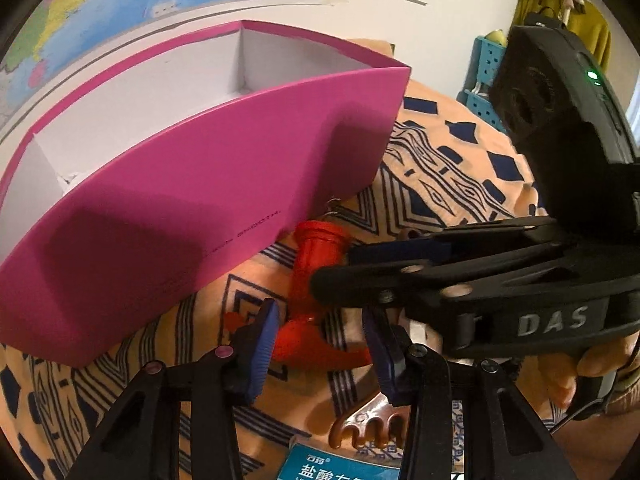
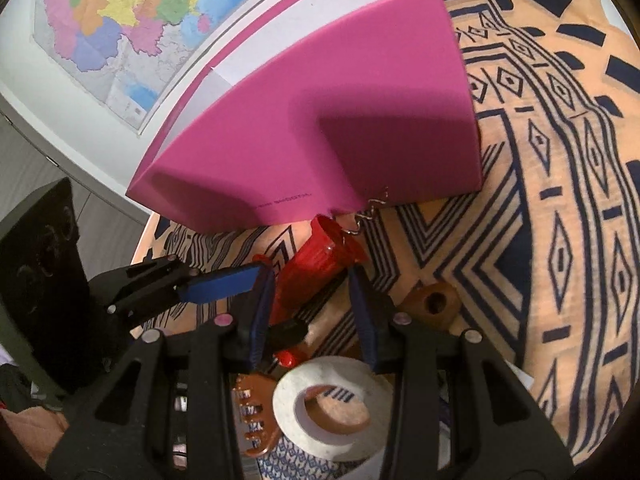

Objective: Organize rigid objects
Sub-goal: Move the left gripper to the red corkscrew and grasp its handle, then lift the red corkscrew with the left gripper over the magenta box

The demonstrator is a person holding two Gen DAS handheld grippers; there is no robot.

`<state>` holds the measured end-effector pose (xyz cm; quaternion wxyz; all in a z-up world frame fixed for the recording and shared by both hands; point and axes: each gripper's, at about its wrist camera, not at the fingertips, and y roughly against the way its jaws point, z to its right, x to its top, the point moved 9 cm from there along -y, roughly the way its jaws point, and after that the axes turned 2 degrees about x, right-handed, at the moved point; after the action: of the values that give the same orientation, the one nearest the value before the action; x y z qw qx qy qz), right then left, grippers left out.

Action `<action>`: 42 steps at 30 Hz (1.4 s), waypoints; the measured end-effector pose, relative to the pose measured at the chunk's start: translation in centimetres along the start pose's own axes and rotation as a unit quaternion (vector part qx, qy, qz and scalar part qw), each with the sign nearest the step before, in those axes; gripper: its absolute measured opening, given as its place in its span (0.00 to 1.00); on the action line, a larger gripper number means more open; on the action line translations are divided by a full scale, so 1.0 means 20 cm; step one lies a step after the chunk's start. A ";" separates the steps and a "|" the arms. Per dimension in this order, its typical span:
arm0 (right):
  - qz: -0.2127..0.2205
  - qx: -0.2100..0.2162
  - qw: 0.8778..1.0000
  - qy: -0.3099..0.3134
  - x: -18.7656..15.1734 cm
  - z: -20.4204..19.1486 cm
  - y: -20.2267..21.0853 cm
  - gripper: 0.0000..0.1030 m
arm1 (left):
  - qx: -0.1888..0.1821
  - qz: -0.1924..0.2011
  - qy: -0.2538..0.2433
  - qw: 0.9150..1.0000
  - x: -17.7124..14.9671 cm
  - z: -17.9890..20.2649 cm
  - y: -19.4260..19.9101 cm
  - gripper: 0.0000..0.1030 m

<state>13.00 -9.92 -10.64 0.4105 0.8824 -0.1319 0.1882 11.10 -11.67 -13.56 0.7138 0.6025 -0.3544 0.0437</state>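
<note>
Right hand-held gripper [image 2: 314, 312] gapes wide around the red toy [image 2: 316, 268]; left hand-held gripper [image 1: 320, 344] too. Close squarely mid-body, then lift into the box [image 2: 320, 128].

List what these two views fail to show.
- Pink box floor: left wrist view, hidden by its near wall.
- Red tool lower end: right wrist view, behind right gripper.
- Blue carton: cut by bottom edge.
- Brown comb: partly under tape roll.

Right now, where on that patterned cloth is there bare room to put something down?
The patterned cloth lies bare right of the pink box. It is crowded in front of the box: red toy, tape roll, brown comb and both tongs.
</note>
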 end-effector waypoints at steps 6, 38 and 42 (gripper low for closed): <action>0.015 -0.003 1.000 -0.022 0.02 0.00 -0.03 0.40 | -0.031 0.013 0.002 0.999 0.02 0.03 0.04 0.42; 0.053 0.013 0.998 -0.024 0.00 0.05 0.06 0.11 | 0.020 -0.034 -0.041 0.998 0.03 -0.08 -0.12 0.42; 0.054 0.014 0.998 -0.042 -0.03 0.10 0.08 0.11 | 0.030 -0.026 -0.051 0.998 0.04 -0.07 -0.11 0.27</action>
<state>12.33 -12.52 -10.93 0.3809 0.8870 -0.1942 0.1745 13.42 -11.35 -14.94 0.6776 0.6337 -0.3732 0.0054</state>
